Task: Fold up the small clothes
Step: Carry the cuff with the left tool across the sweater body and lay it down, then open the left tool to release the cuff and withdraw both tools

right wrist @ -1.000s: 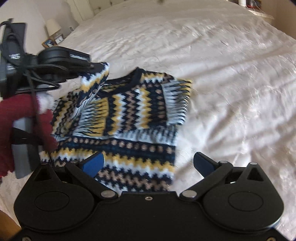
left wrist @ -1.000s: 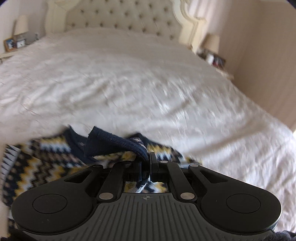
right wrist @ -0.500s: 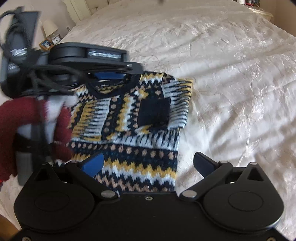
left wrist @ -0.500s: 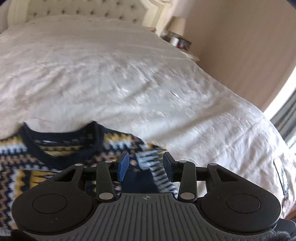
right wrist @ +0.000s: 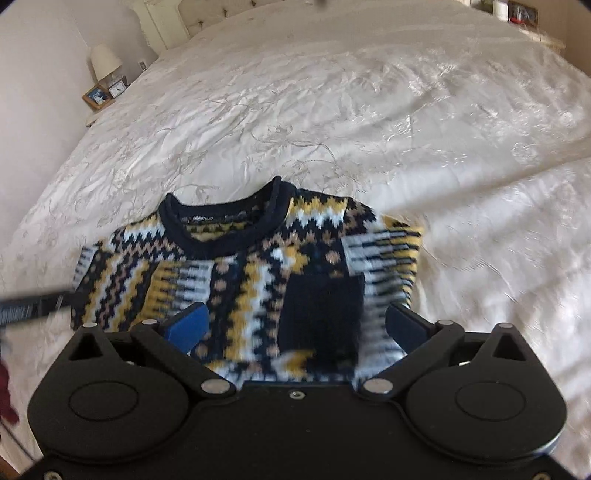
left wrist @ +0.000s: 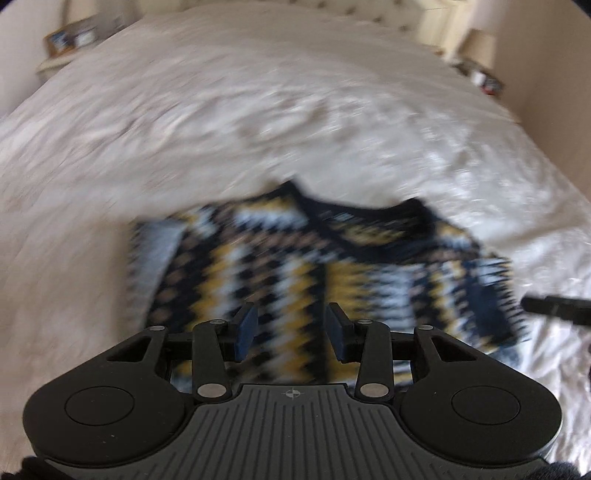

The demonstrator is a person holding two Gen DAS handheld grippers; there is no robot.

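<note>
A small knitted sweater (right wrist: 258, 258) with navy, yellow and white zigzags lies flat on the white bedspread (right wrist: 369, 110), neck away from me. Both sleeves are folded in over its front, and a navy cuff (right wrist: 321, 306) rests on the right half. My right gripper (right wrist: 295, 321) hovers open over the lower part, nothing between its pads. In the blurred left wrist view the sweater (left wrist: 332, 266) lies ahead, and my left gripper (left wrist: 291, 328) is open above its lower half, holding nothing. The left gripper's tip (right wrist: 29, 304) pokes in at the sweater's left edge.
The bedspread (left wrist: 258, 110) stretches far beyond the sweater on every side. A tufted headboard (right wrist: 207, 14) stands at the back. A nightstand with a lamp and a photo frame (right wrist: 103, 88) is at the far left. A red sleeve (right wrist: 5, 391) shows at the left edge.
My left gripper let go of the navy cuff, opened and swung away to the sweater's left side. The sleeve now lies folded on the front. My right gripper moved in over the sweater.
</note>
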